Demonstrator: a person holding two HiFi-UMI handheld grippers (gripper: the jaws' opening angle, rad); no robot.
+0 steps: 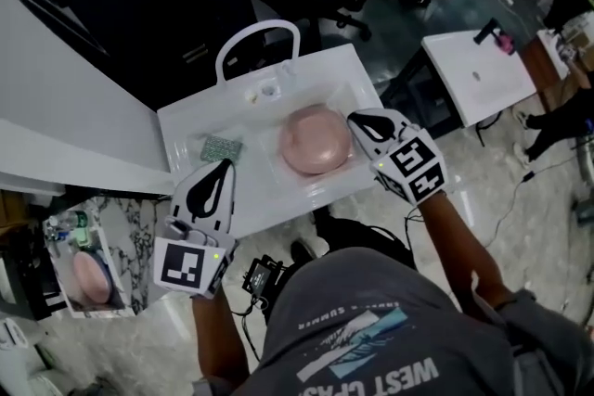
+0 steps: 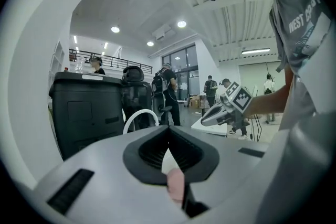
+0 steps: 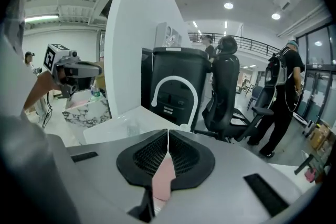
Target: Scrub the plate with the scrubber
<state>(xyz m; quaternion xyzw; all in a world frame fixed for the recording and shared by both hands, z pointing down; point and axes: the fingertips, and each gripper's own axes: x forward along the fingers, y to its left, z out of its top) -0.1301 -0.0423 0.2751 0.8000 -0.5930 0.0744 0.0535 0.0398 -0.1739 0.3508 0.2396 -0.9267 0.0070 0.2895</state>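
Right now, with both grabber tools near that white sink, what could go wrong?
1. The left gripper has its jaws shut and sits close to the green scrubber. If it goes in without opening, it will probably shove the scrubber across the sink rather than pick it up.
2. The pink plate lies loose in the basin. The right gripper is also shut and holds nothing, so scrubbing could make the plate slide.

Grey T-shirt [image 1: 371,320] with white lettering, white left gripper [image 1: 225,166] and right gripper [image 1: 355,118], black jaws, square-marker cubes [image 1: 190,266]
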